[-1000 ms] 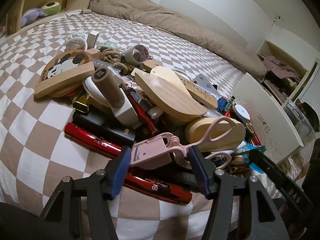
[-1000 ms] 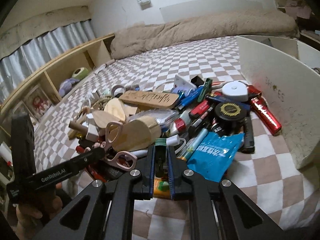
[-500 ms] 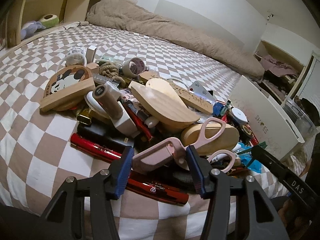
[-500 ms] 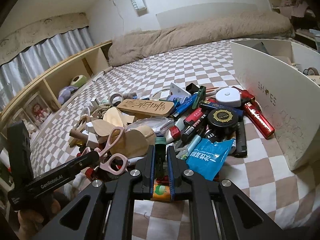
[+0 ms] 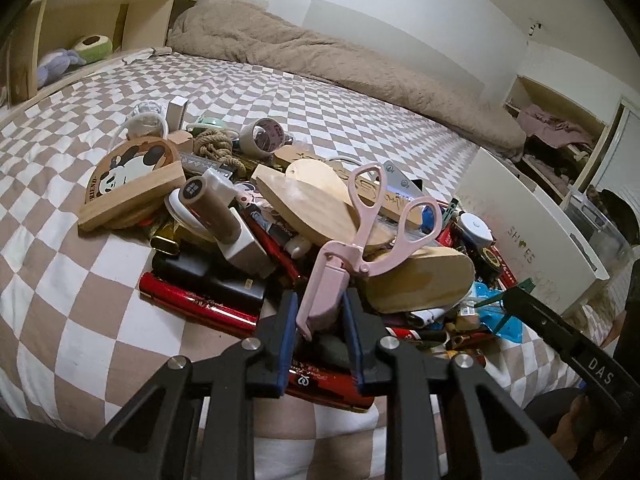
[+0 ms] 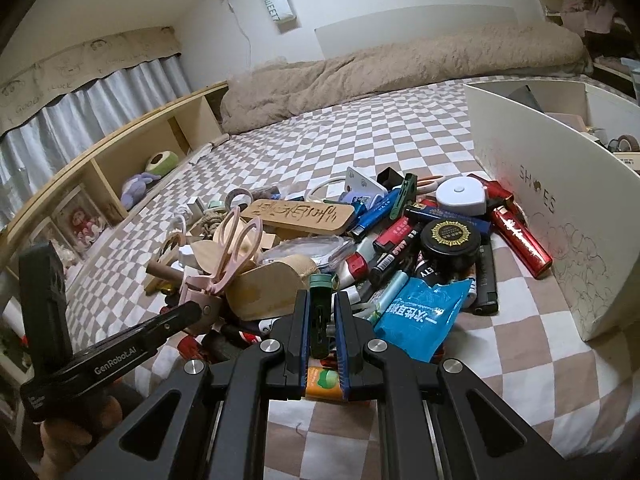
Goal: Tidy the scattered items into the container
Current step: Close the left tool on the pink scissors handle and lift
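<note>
A heap of small items lies on the checked bedspread [image 5: 60,280]. My left gripper [image 5: 320,308] is closing, its blue pads pressing the sheathed blade end of the pink scissors [image 5: 372,220]. The handles stick up over a wooden block [image 5: 420,280]. The right wrist view shows the same scissors [image 6: 236,248] at the tip of the left gripper [image 6: 188,312]. My right gripper [image 6: 322,304] is shut on a dark green plastic item [image 6: 321,292] at the heap's near edge. The white container [image 6: 540,216] marked SHOES stands right of the heap.
The heap holds a panda wooden plaque [image 5: 132,184], red tubes [image 6: 520,236], a black round tin [image 6: 450,236], a blue packet [image 6: 420,312] and a white tape measure [image 6: 460,196]. A beige duvet [image 6: 400,68] lies across the far bed. Wooden shelves [image 6: 132,160] run along the left.
The left jaws have closed from wide apart onto the scissors' sheathed end, and the scissors have tipped up so the handles point upward. The right gripper keeps its grip and has barely moved.
</note>
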